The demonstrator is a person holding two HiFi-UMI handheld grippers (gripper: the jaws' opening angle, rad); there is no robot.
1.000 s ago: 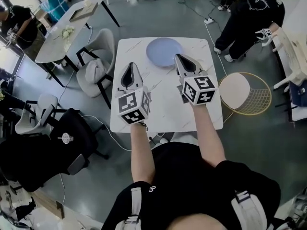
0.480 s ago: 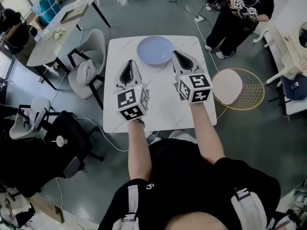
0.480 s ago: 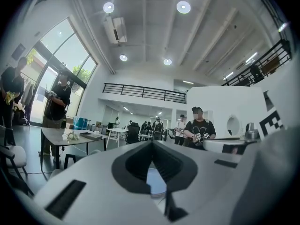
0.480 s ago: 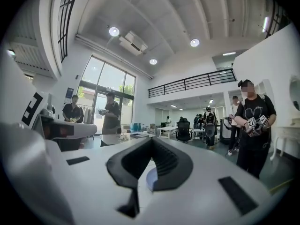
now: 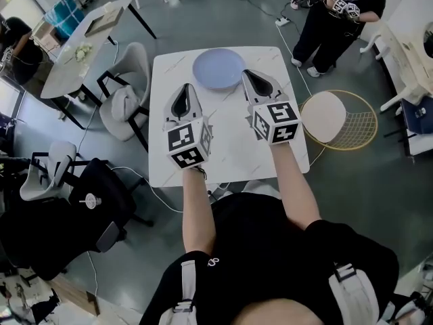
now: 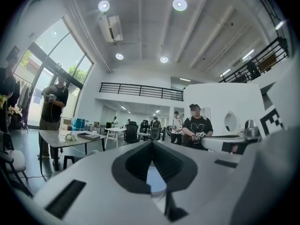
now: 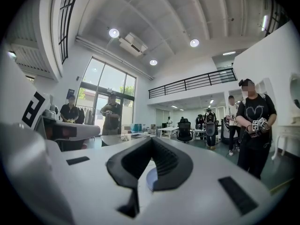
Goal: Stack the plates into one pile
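A pale blue plate pile (image 5: 218, 68) lies at the far edge of the white marble table (image 5: 226, 151). From above I cannot tell how many plates it holds. My left gripper (image 5: 186, 89) hovers over the table's left half, shut and empty, its tips short of the plate. My right gripper (image 5: 247, 75) hovers on the right, shut and empty, its tips close to the plate's right rim. In the left gripper view (image 6: 152, 143) a sliver of the plate (image 6: 154, 181) shows through the jaw notch. In the right gripper view (image 7: 151, 141) the plate (image 7: 151, 177) peeks through likewise.
A grey chair (image 5: 126, 93) stands at the table's left side. A gold wire basket with a white disc (image 5: 337, 119) sits on the floor to the right. Black office chairs (image 5: 61, 202) crowd the lower left. A person (image 5: 335, 12) stands beyond the far right corner.
The view has shifted slightly, so table and plate sit a little left and higher in frame. Both grippers keep their places over the table, shut, with nothing taken up.
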